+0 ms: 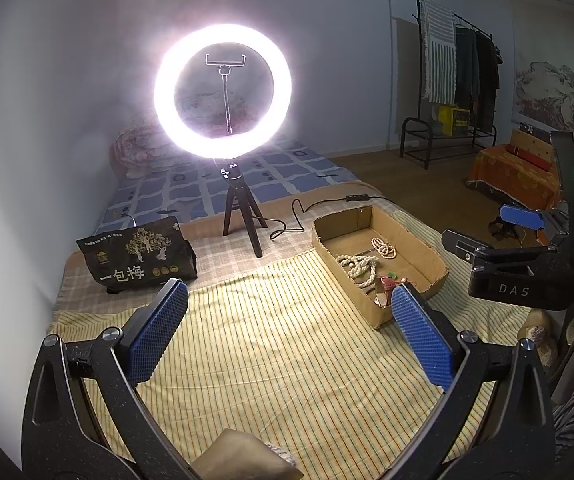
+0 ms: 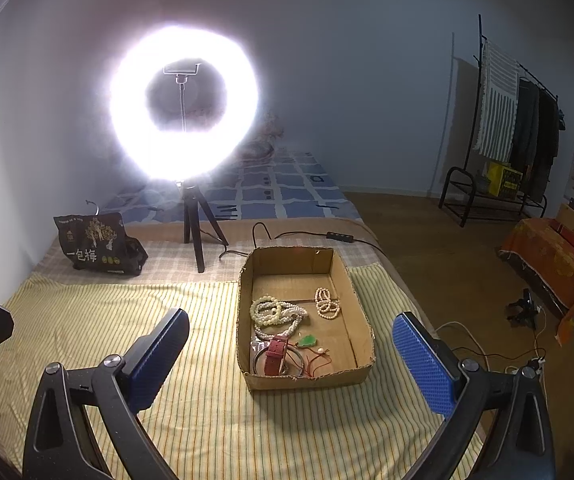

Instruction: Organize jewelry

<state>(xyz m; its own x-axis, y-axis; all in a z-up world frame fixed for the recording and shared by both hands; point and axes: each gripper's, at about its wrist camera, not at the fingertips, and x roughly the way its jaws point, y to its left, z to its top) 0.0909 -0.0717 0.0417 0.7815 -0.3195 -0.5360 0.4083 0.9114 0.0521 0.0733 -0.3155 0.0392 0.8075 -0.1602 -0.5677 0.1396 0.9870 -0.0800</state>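
Jewelry is lying inside a shallow brown cardboard box [image 2: 361, 336], which is resting on the yellow-and-green striped cloth [image 2: 215, 412] covering the near part of the bed. Within the box, a heap of pale green-white bead strands [image 2: 275, 314] is sitting toward the left wall, a smaller loop of cream beads [image 2: 327, 303] is lying to its right, and at the near end a red leather strap [image 2: 278, 354] is lying across a thin metal bangle [image 2: 265, 362], with a small green pendant on red cord [image 2: 307, 341] just beside it.

The left tool [image 1: 289, 330] is hovering over the striped cloth, to the left of the box, its blue-padded fingers [image 1: 159, 330] spread wide and holding nothing. The right tool [image 2: 291, 362] is hanging above the near end of the box, likewise released and empty.

Farther back, a glowing white ring light on a black tripod [image 2: 185, 104] is standing on the bed, with a black printed snack bag [image 2: 97, 246] to its left.
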